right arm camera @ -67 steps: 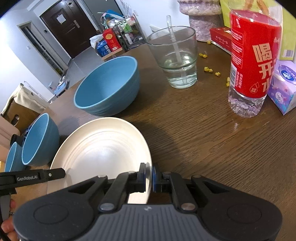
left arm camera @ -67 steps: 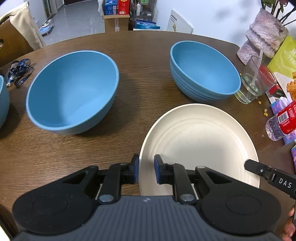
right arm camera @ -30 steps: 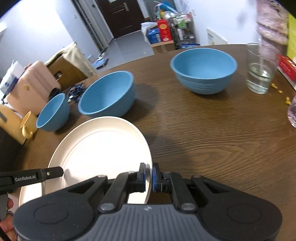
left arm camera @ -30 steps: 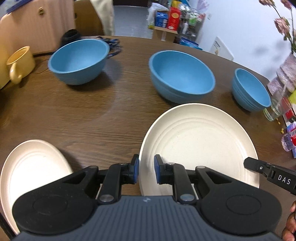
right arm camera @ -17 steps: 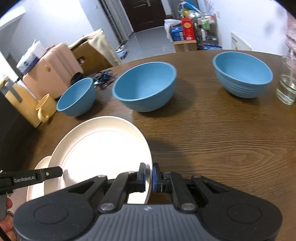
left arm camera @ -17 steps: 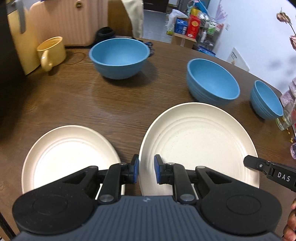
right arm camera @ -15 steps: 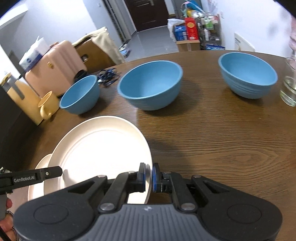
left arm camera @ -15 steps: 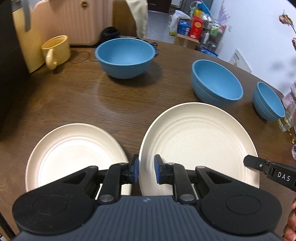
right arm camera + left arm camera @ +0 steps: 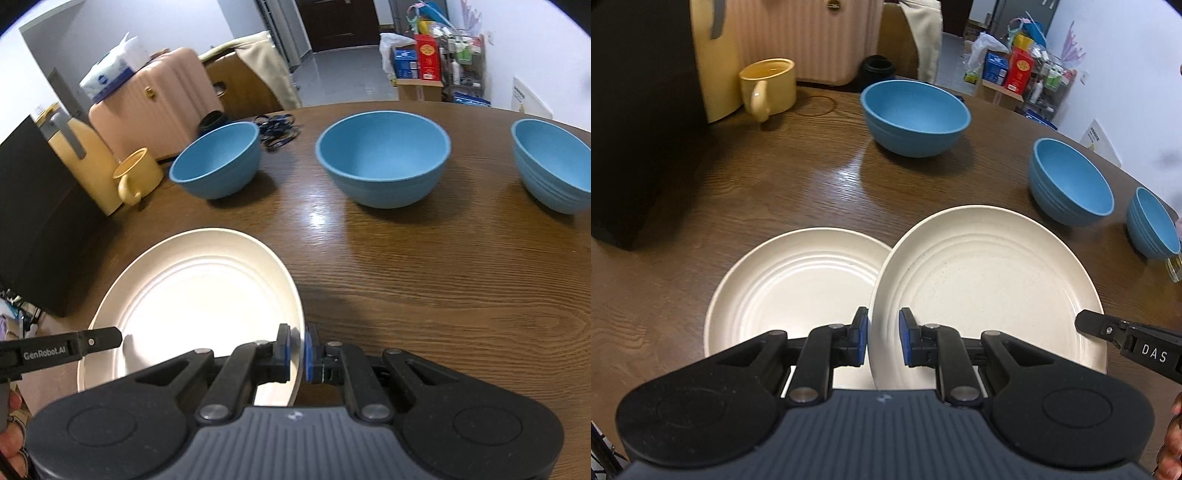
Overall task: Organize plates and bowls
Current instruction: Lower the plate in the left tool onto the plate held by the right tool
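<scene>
Both grippers carry one cream plate point(image 9: 990, 280) above the brown table. My left gripper point(image 9: 882, 341) is shut on its left rim, and my right gripper point(image 9: 297, 349) is shut on the right rim of the same cream plate point(image 9: 199, 295). A second cream plate point(image 9: 798, 284) lies flat on the table, partly under the left edge of the held one. Three blue bowls stand farther back: a wide one point(image 9: 916, 116), a middle one point(image 9: 1069, 181) and a small one point(image 9: 1152, 221) at the right.
A yellow mug point(image 9: 768, 86) stands at the back left beside a black box point(image 9: 631, 122) and a pink suitcase point(image 9: 155, 107). Dark cords point(image 9: 277, 127) lie near the far table edge. A glass point(image 9: 1174, 264) peeks in at the right edge.
Both grippers have carried the held plate leftwards across the table. The second plate has come further into view, and its right edge now lies under the held plate. The bowls have shifted to the right in both views.
</scene>
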